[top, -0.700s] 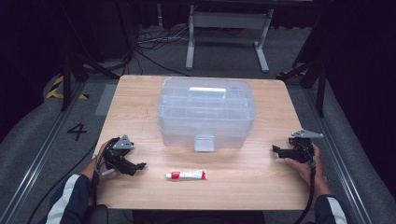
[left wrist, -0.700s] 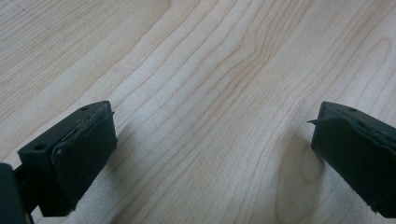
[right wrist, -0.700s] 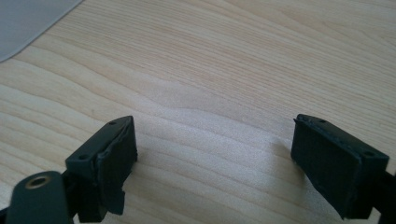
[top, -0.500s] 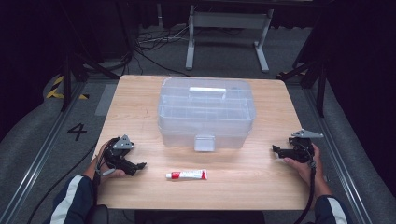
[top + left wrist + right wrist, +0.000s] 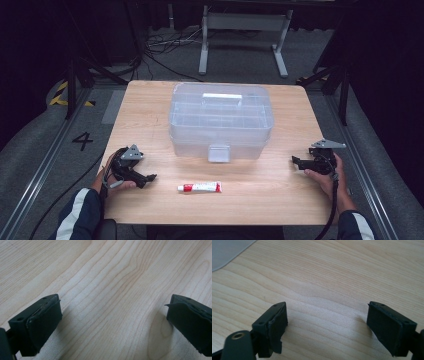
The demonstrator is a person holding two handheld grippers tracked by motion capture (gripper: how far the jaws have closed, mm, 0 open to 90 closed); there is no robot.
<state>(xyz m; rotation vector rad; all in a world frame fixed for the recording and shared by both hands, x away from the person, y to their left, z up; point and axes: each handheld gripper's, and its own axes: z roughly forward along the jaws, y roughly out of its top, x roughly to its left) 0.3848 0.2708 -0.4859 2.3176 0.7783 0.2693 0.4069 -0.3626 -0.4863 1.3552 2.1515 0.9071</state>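
High view: left gripper (image 5: 150,177) resting at the table's (image 5: 280,205) near left, right gripper (image 5: 296,161) at the near right, both released and holding nothing. Toothpaste tube (image 5: 199,187) lying flat between them near the front edge, well apart from each; clear lidded box (image 5: 221,120) just behind it.

Left gripper view: jaws spread wide over bare wood.

Right gripper view: jaws likewise wide apart, box corner (image 5: 227,250) at upper left.
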